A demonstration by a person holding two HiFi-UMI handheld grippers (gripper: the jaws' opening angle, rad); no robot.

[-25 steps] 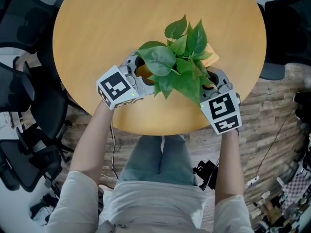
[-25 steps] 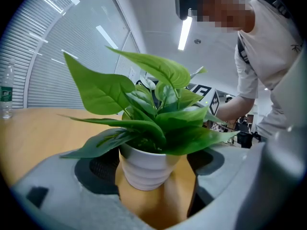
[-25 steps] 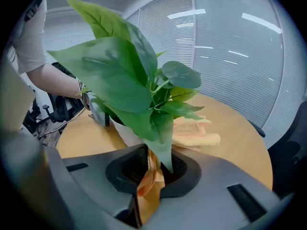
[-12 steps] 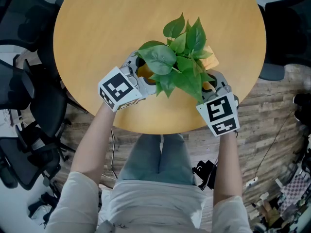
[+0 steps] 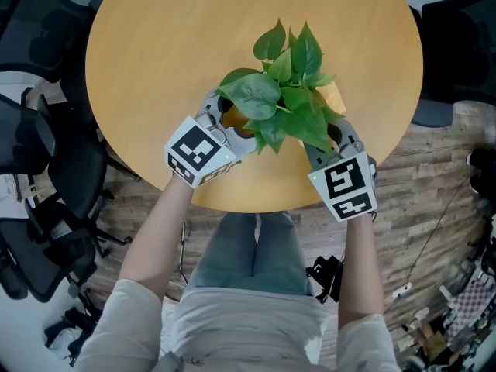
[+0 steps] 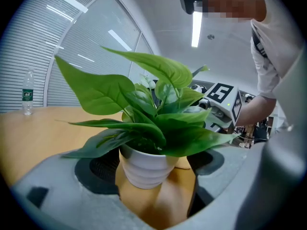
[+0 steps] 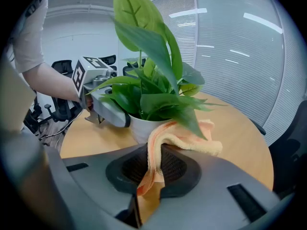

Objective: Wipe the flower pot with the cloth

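Observation:
A leafy green plant (image 5: 283,103) stands in a white ribbed flower pot (image 6: 144,169) near the front edge of a round wooden table (image 5: 170,37). My left gripper (image 5: 229,116) is open, with one jaw on each side of the pot's base; the left gripper view shows a gap at the right jaw. My right gripper (image 5: 329,134) is shut on a peach cloth (image 7: 184,135), which drapes forward against the pot (image 7: 136,128) on its right side. In the head view the leaves hide the pot, and only a corner of the cloth (image 5: 335,95) shows.
Dark office chairs (image 5: 31,130) stand left of the table and another chair (image 5: 457,60) to the right. A water bottle (image 6: 27,92) stands at the table's far edge. The person's legs are close to the front rim.
The right gripper has moved in toward the pot with the cloth. The left gripper has shifted slightly right, and the plant has turned a little, its top leaves swinging left.

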